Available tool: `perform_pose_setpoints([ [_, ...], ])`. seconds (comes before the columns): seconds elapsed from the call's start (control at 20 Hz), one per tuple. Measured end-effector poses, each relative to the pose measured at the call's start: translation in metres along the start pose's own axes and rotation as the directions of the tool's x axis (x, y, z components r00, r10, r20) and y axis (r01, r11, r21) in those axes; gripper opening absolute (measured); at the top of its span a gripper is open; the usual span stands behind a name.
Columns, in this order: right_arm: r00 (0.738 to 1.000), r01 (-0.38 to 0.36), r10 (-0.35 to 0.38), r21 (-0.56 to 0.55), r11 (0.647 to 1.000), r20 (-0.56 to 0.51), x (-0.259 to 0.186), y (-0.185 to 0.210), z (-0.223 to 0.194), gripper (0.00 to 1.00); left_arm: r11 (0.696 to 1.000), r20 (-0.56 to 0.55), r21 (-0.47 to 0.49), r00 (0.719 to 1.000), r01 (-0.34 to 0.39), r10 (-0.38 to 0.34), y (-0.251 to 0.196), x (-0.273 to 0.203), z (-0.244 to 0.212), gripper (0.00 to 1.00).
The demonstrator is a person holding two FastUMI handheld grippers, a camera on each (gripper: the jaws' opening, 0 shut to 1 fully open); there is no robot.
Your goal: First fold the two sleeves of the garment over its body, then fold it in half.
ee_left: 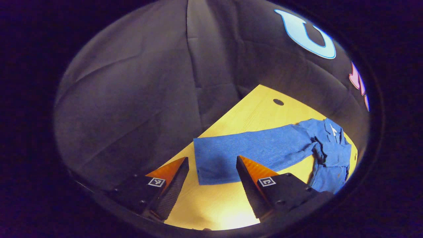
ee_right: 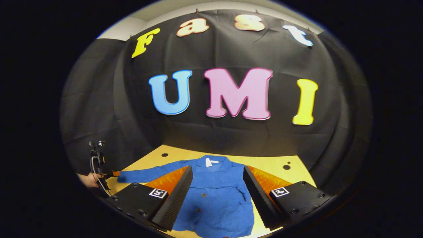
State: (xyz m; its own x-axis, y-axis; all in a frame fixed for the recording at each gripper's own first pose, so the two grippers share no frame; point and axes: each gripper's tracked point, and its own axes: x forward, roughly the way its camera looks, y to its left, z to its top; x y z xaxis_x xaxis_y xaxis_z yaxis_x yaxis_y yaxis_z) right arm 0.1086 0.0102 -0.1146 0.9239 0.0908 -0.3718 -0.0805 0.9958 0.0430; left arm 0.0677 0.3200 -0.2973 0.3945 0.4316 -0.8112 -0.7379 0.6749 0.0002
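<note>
1. While both grippers, left (ee_left: 211, 178) and right (ee_right: 218, 195), gape empty, the jacket (ee_right: 214, 195) lies flat on the table (ee_right: 274, 165).
2. Left hovers near the sleeve (ee_left: 251, 148) cuff.
3. A shallow pinch could likely drop the sleeve mid-fold.

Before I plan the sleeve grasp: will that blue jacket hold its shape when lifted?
Probably not. The blue jacket lies flat and creased near the shoulder, so it looks floppy. Its outstretched sleeve would likely droop and drag across the wooden table.
</note>
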Motion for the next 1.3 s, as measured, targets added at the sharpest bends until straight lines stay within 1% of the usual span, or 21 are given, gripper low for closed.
perform_pose_setpoints([
  [0.1,0.997,0.073,-0.073,0.017,0.997,-0.001,-0.033,-0.020,0.004,0.97,1.000,-0.096,0.022,0.995,-0.012,0.014,-0.012,0.015,0.004,0.84],
  [0.2,0.991,0.134,-0.133,0.052,0.990,-0.011,-0.056,-0.036,0.003,0.97,1.000,-0.163,0.020,0.986,0.024,-0.020,-0.020,0.035,0.007,0.85],
  [0.25,0.988,0.157,-0.157,0.063,0.986,-0.010,-0.063,-0.041,0.004,0.97,0.999,-0.192,0.020,0.980,0.049,-0.044,-0.022,0.043,0.002,0.84],
  [0.3,0.984,0.179,-0.179,0.067,0.982,-0.007,-0.068,-0.047,0.005,0.97,0.998,-0.199,0.041,0.979,0.043,-0.034,-0.018,0.043,-0.001,0.85],
  [0.35,0.981,0.193,-0.193,0.062,0.979,-0.005,-0.072,-0.051,0.004,0.97,0.996,-0.185,0.066,0.982,0.053,-0.040,-0.017,0.049,0.002,0.85],
  [0.4,0.979,0.202,-0.202,0.054,0.978,-0.007,-0.075,-0.053,0.001,0.97,0.996,-0.193,0.067,0.980,0.056,-0.042,-0.019,0.041,0.003,0.84],
  [0.55,0.980,0.198,-0.197,0.045,0.979,-0.018,-0.079,-0.052,-0.007,0.97,0.995,-0.214,0.074,0.975,0.070,-0.053,-0.021,0.046,0.012,0.83],
  [0.65,0.982,0.187,-0.185,0.050,0.981,-0.033,-0.077,-0.051,-0.014,0.97,0.987,-0.214,0.111,0.972,0.118,-0.093,-0.032,0.046,0.013,0.55],
  [0.7,0.983,0.182,-0.180,0.053,0.982,-0.045,-0.076,-0.052,-0.020,0.97,0.980,-0.216,0.133,0.970,0.145,-0.114,-0.039,0.049,0.012,0.31],
  [0.75,0.983,0.179,-0.176,0.055,0.982,-0.055,-0.074,-0.053,-0.024,0.97,0.977,-0.216,0.149,0.969,0.155,-0.120,-0.041,0.048,0.011,0.23],
  [0.8,0.982,0.182,-0.179,0.052,0.982,-0.066,-0.071,-0.058,-0.029,0.97,0.973,-0.215,0.158,0.968,0.167,-0.131,-0.041,0.044,0.010,0.06],
  [0.85,0.980,0.186,-0.181,0.051,0.981,-0.078,-0.069,-0.063,-0.034,0.97,0.973,-0.223,0.136,0.963,0.184,-0.151,-0.045,0.043,0.011,0.06],
  [0.9,0.980,0.186,-0.181,0.055,0.981,-0.084,-0.065,-0.066,-0.037,0.97,0.972,-0.224,0.120,0.960,0.200,-0.170,-0.051,0.041,0.009,0.00],
  [0.95,0.980,0.186,-0.180,0.062,0.981,-0.089,-0.062,-0.070,-0.038,0.97,0.975,-0.237,0.106,0.957,0.197,-0.168,-0.053,0.039,0.008,0.00],
  [1.0,0.980,0.183,-0.177,0.067,0.981,-0.093,-0.058,-0.074,-0.040,0.97,0.979,-0.180,0.109,0.972,0.175,-0.153,-0.054,0.033,0.017,0.00],
  [1.05,0.980,0.184,-0.177,0.066,0.981,-0.096,-0.054,-0.079,-0.041,0.97,0.976,-0.074,0.111,0.981,0.188,-0.181,-0.066,0.028,0.041,0.00],
  [1.1,0.979,0.187,-0.181,0.061,0.980,-0.096,-0.051,-0.087,-0.043,0.97,0.970,-0.025,0.108,0.976,0.217,-0.215,-0.083,0.016,0.055,0.00],
  [1.2,0.979,0.182,-0.175,0.066,0.981,-0.106,-0.042,-0.096,-0.047,0.97,0.947,0.005,0.126,0.955,0.295,-0.298,-0.129,-0.014,0.071,0.00],
  [1.25,0.978,0.180,-0.171,0.071,0.981,-0.116,-0.038,-0.101,-0.051,0.97,0.930,0.033,0.153,0.939,0.335,-0.344,-0.150,-0.030,0.080,0.00],
  [1.3,0.977,0.185,-0.175,0.078,0.980,-0.120,-0.032,-0.108,-0.053,0.97,0.906,0.055,0.185,0.917,0.381,-0.396,-0.182,-0.046,0.088,0.00],
])
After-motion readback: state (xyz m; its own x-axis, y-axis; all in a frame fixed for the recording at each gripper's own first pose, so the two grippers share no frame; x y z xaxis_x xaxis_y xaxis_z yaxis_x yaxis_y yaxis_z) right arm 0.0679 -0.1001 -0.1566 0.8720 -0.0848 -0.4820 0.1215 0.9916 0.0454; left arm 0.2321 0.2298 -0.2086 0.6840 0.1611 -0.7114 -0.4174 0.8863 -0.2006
